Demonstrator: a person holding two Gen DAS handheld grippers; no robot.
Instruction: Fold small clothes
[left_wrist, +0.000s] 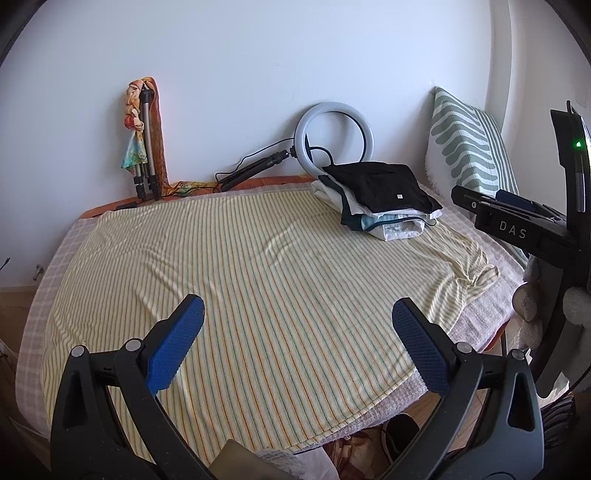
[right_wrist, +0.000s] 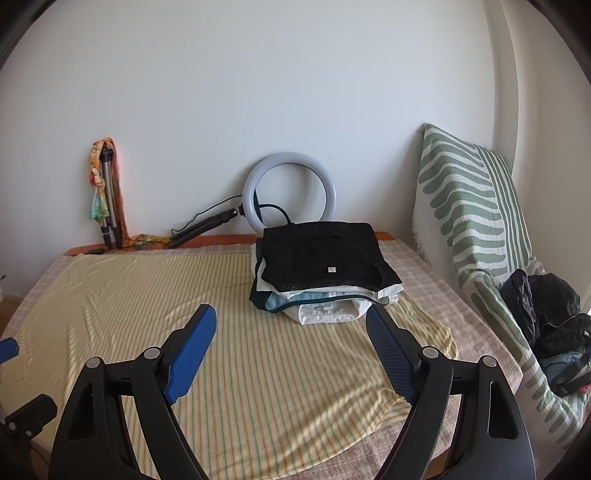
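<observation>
A stack of folded clothes (left_wrist: 380, 201), black on top with white and teal below, sits at the back right of the striped yellow cloth (left_wrist: 240, 277). It also shows in the right wrist view (right_wrist: 325, 273). My left gripper (left_wrist: 297, 310) is open and empty, held above the cloth's front. My right gripper (right_wrist: 291, 321) is open and empty, just in front of the stack. The right gripper's body (left_wrist: 517, 225) shows at the right edge of the left wrist view. A pile of dark unfolded clothes (right_wrist: 550, 321) lies at the far right.
A ring light (right_wrist: 290, 192) on a small stand and a folded tripod (right_wrist: 109, 199) with a scarf lean against the back wall. A green-patterned pillow (right_wrist: 469, 214) stands at the right. The bed's front edge (left_wrist: 369, 421) drops to the floor.
</observation>
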